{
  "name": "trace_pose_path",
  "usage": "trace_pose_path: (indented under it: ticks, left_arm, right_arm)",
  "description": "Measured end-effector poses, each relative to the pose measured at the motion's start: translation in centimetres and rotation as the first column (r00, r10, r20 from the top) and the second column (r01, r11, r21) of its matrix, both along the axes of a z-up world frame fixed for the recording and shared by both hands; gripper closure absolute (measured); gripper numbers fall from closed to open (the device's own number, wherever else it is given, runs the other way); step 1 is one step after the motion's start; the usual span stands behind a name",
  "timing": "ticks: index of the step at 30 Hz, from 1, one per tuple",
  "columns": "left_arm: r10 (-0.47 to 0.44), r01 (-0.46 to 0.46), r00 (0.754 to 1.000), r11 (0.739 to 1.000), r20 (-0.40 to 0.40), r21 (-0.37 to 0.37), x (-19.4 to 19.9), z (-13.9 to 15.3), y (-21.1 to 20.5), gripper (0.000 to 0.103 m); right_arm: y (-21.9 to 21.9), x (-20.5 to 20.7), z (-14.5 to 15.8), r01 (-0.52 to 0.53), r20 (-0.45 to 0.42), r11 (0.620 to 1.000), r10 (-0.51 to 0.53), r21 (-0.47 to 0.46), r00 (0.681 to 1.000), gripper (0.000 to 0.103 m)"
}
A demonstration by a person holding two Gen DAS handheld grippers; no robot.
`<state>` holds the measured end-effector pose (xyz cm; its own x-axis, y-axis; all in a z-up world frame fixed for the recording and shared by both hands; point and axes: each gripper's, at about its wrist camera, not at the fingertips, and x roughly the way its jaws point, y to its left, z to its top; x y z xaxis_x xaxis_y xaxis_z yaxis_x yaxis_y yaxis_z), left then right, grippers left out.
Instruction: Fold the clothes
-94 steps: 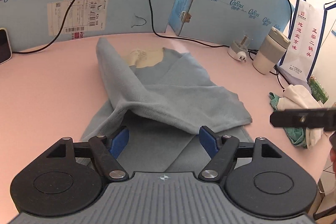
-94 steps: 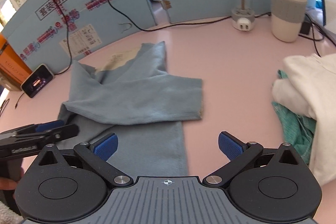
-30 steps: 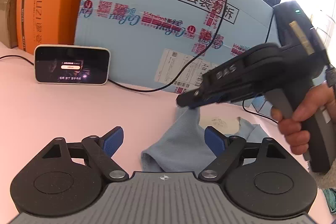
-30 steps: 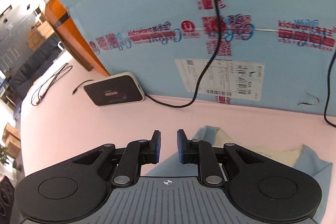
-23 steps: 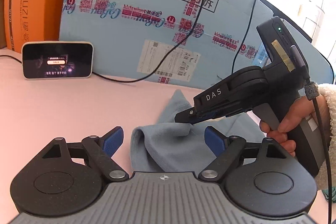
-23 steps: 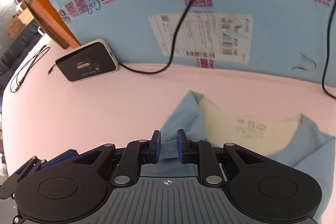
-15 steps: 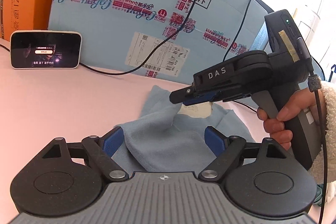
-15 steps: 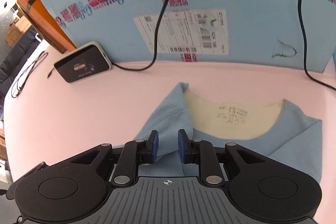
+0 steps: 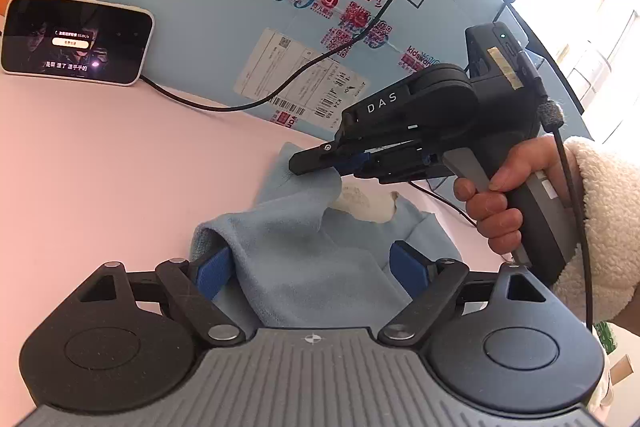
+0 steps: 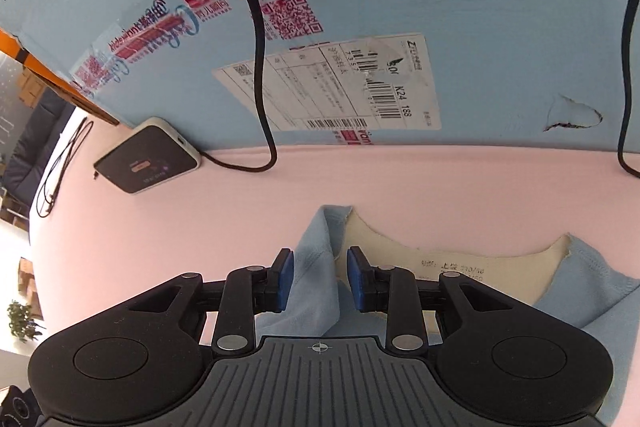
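The soft light-blue knit top with a cream inner neckline [image 9: 304, 251] lies bunched on the pink tabletop [image 9: 100, 163]; right gripper [image 10: 319, 277] is closing around a raised shoulder fold, probably not quite clamped yet; left gripper [image 9: 308, 269] gapes wide, cloth between its fingers unpinched; phone [image 9: 76, 39] leans on the blue cardboard box [image 9: 224, 27] behind.

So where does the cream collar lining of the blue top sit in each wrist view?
Left wrist: the cream collar lining is right of centre, just under the right gripper.
Right wrist: the lining is right of centre, low, just right of the blue pads.
Shared landmark: the white shipping label on the blue carton behind.
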<state>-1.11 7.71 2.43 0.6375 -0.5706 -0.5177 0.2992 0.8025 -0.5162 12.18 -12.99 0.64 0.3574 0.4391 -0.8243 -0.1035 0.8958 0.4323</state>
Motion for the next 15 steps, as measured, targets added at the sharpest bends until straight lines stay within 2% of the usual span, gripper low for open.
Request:
trace_pose_path:
  ticks: [2,3,5,8,10,11,14,15]
  left_arm:
    - [0.011,-0.011,1.0,0.999,-0.015,-0.037,0.6,-0.4,0.2,0.02]
    - [0.02,-0.021,1.0,0.998,-0.018,-0.055,0.8,-0.6,0.3,0.02]
    - [0.061,-0.06,0.998,0.995,0.013,-0.082,0.7,-0.6,0.9,0.021]
    - [0.139,-0.13,0.988,0.985,0.067,-0.114,0.3,-0.6,1.8,0.023]
    - [0.158,-0.154,0.984,0.986,0.082,-0.057,0.3,-0.7,1.6,0.023]
    - [0.159,-0.157,0.984,0.987,0.08,-0.036,0.4,-0.8,1.6,0.023]
    - [0.192,-0.189,0.98,0.98,0.045,-0.057,0.1,-1.4,2.5,0.021]
    - [0.223,-0.222,0.974,0.974,0.046,-0.036,-0.2,-1.6,2.8,0.019]
  right_arm:
    - [0.3,-0.1,-0.2,0.01,-0.01,1.0,-0.009,0.02,1.0,0.091]
    - [0.4,-0.1,-0.2,0.016,-0.006,0.999,-0.016,0.04,1.0,0.096]
    - [0.6,-0.2,-0.1,0.036,0.001,0.994,-0.036,0.107,0.999,0.096]
    - [0.3,-0.2,-0.2,0.111,0.029,0.969,-0.12,0.221,0.992,0.097]
    - [-0.1,-0.2,-0.6,0.173,0.048,0.939,-0.196,0.296,0.979,0.097]
    - [0.0,-0.2,-1.0,0.195,0.055,0.932,-0.221,0.304,0.974,0.097]
    - [0.7,-0.3,-2.0,0.245,0.082,0.924,-0.28,0.292,0.957,0.096]
    - [0.9,-0.4,-2.3,0.264,0.091,0.92,-0.301,0.29,0.949,0.091]
